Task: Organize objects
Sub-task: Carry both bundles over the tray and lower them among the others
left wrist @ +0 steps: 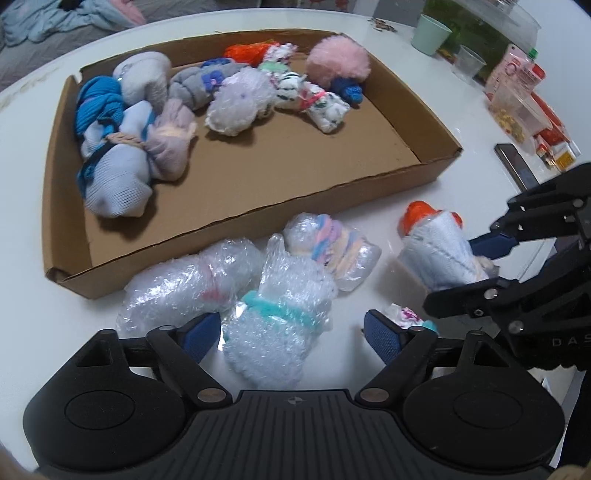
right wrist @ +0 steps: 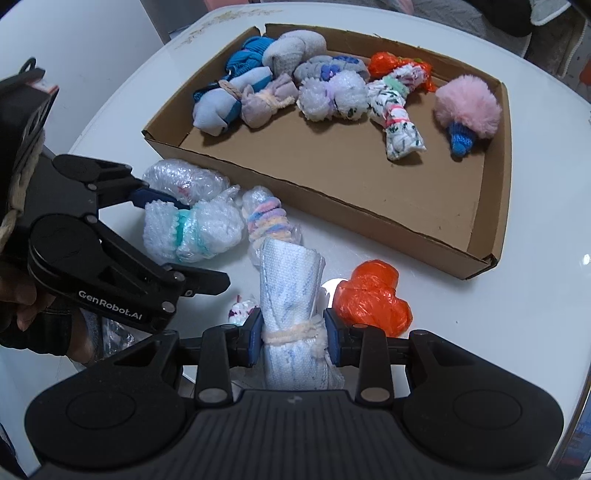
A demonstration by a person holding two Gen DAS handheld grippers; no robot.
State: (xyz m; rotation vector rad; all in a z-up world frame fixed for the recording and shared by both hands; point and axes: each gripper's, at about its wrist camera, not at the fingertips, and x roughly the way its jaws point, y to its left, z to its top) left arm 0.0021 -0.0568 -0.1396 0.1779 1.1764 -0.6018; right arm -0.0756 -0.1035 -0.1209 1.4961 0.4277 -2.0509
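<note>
The right claw (right wrist: 293,338) is squeezing a white bundle (right wrist: 291,288) pointing ahead toward the box (right wrist: 476,236), while the left claw (left wrist: 291,334) is hanging wide open.

1. The cardboard tray (left wrist: 255,177) is the landmark. Its near half is bare floor, so there's plenty of room to come in over the front wall.
2. The far half is jammed with sock bundles (left wrist: 122,147), and a pink pompom (left wrist: 338,61) sits in the far right corner.
3. Just in front of the tray, bubble-wrapped bundles (left wrist: 280,306) crowd the white table (left wrist: 33,295).
4. Right of the tray there's a phone (left wrist: 515,166), cups (left wrist: 430,33) and snack packets (left wrist: 517,99).
5. Off the near right corner, an orange bag ball (right wrist: 371,299) sits in the way.
</note>
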